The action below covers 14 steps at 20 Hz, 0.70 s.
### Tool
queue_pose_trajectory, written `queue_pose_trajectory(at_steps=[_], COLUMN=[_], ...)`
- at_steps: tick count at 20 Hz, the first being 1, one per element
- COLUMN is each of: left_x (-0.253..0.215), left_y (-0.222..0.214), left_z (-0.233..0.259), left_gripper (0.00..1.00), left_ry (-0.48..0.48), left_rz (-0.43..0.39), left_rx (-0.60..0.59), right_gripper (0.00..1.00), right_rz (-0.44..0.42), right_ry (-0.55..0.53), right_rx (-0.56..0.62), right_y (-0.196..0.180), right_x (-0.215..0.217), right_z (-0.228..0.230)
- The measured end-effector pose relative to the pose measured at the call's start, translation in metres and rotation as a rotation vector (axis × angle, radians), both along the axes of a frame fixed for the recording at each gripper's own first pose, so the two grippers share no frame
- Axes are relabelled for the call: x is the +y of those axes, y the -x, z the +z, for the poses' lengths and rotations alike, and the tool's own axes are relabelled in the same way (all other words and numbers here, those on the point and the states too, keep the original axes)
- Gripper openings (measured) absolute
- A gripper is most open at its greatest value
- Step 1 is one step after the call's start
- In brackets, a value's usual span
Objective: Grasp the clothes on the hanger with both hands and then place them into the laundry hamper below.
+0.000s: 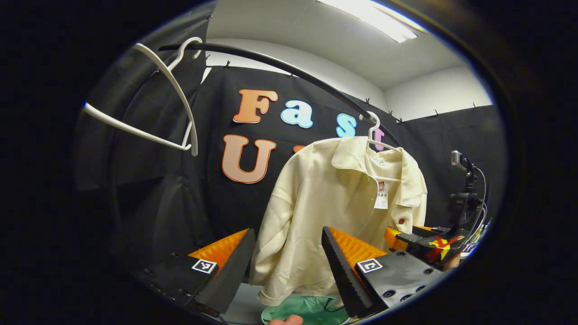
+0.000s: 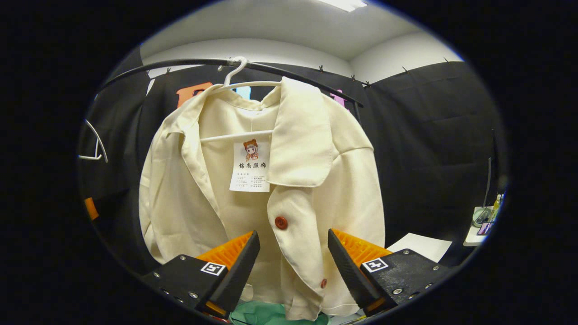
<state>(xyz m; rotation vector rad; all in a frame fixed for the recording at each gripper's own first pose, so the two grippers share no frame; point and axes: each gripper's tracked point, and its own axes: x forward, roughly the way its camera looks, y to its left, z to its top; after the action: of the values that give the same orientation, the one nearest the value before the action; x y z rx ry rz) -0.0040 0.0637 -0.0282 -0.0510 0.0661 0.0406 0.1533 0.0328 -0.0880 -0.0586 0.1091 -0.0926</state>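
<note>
In the left gripper view the left claw [image 1: 289,266] is spread wide, with nothing between its fingers; the cream shirt [image 1: 334,212] hangs beyond the gap, apart from both fingers. In the same view the right claw [image 1: 413,239] shows farther off at the right, low beside the shirt's front edge; how far it is open cannot be told there.

In the right gripper view the right claw [image 2: 293,266] is also wide open and holds nothing. The shirt [image 2: 253,194] hangs straight ahead, its lower front showing between the two fingers, and whether either finger touches the cloth cannot be told.

The shirt hangs on a white hanger [image 2: 239,85] hooked over a dark curved rail [image 2: 180,63]. Its long axis runs up and down, collar at the top and hem at the bottom, with the open front facing the right claw. A red button [image 2: 281,222] sits on the front band and a smaller one lower down. A white tag [image 2: 249,166] with a small picture and print hangs inside the neck.

Below the hem lies something green [image 1: 302,309]. A second, bare hanger [image 1: 149,99] hangs tilted on the rail, well apart from the shirt.
</note>
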Motion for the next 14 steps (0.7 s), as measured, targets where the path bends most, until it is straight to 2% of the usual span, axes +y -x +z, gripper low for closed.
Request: queue_pose_trajectory(at_steps=[3, 6, 8, 10, 11, 12, 13, 14], left_x=[0.008, 0.008, 0.004, -0.006, -0.014, -0.024, -0.035, -0.045], left_y=[-0.002, -0.007, -0.012, -0.018, -0.022, -0.028, -0.033, -0.038], left_z=[0.000, 0.002, 0.004, 0.005, 0.005, 0.003, 0.000, -0.003], left_gripper=[0.97, 0.97, 0.97, 0.97, 0.97, 0.97, 1.00, 0.97], left_ry=[0.013, 0.028, 0.018, 0.008, 0.012, 0.020, 0.031, 0.042], left_rz=[0.003, -0.009, -0.025, -0.049, -0.071, -0.096, -0.120, -0.145], left_rx=[-0.010, -0.038, -0.049, -0.062, -0.067, -0.069, -0.065, -0.060], right_gripper=[0.94, 0.94, 0.87, 0.59, 0.31, 0.29, 0.17, 0.14], right_rz=[-0.077, -0.115, -0.136, -0.132, -0.104, -0.073, -0.048, -0.019], right_ry=[0.013, 0.033, 0.047, 0.048, 0.039, 0.032, 0.030, 0.034], right_rx=[0.002, 0.000, -0.004, -0.002, 0.003, 0.007, 0.005, 0.000], right_y=[-0.018, -0.031, -0.032, -0.027, -0.023, -0.020, -0.017, -0.013], right_x=[-0.015, -0.032, -0.044, -0.051, -0.048, -0.043, -0.042, -0.039], right_z=[-0.006, -0.006, -0.004, 0.000, 0.000, 0.001, 0.005, 0.009])
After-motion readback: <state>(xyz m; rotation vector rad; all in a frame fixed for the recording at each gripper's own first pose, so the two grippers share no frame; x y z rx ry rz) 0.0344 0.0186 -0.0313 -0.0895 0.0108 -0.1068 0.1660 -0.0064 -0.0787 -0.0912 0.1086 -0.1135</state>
